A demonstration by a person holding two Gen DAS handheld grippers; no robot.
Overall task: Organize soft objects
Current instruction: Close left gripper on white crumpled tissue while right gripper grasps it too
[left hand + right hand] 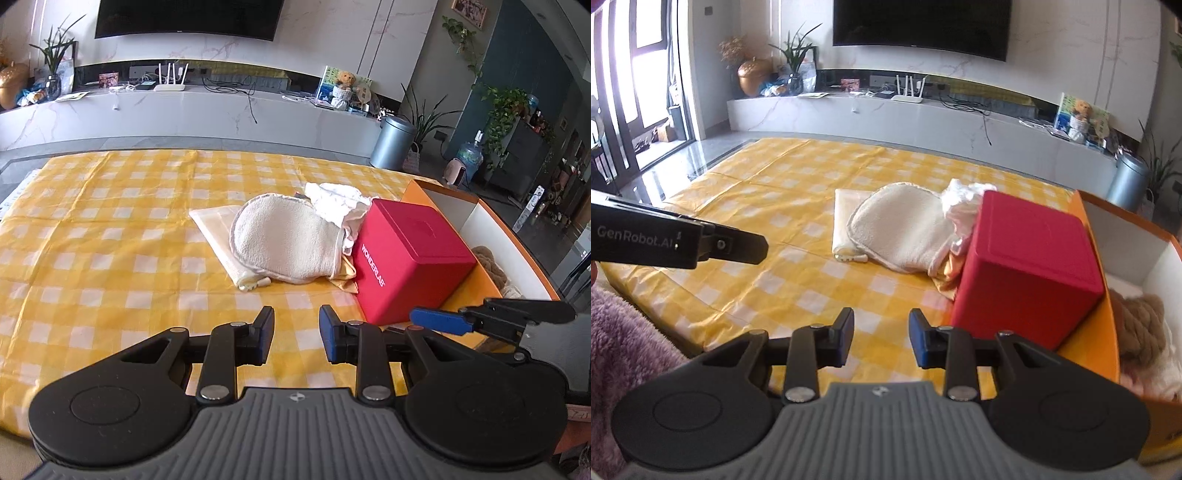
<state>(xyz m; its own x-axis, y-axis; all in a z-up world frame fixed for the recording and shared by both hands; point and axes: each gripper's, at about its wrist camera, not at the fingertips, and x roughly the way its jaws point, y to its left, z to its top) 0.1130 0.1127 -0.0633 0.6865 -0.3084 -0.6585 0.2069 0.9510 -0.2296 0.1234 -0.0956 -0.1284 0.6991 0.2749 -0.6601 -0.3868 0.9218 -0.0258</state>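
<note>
Yellow checked bench [110, 229] carries everything. Orange box [1097, 332] sits at its right edge with a brown knit piece [1141, 325] already inside, so likely the drop bin. Red cube box [410, 258] stands touching the orange box wall. Soft pile lies just left of it: cream mitt [284, 240] over a flat pale cloth [214, 225], white crumpled cloth [340, 203] against the cube. Left tongs [296, 334] and right tongs [881, 338] both hover empty near the front edge, moderately parted, apparently staged for a pinch on the mitt.
</note>
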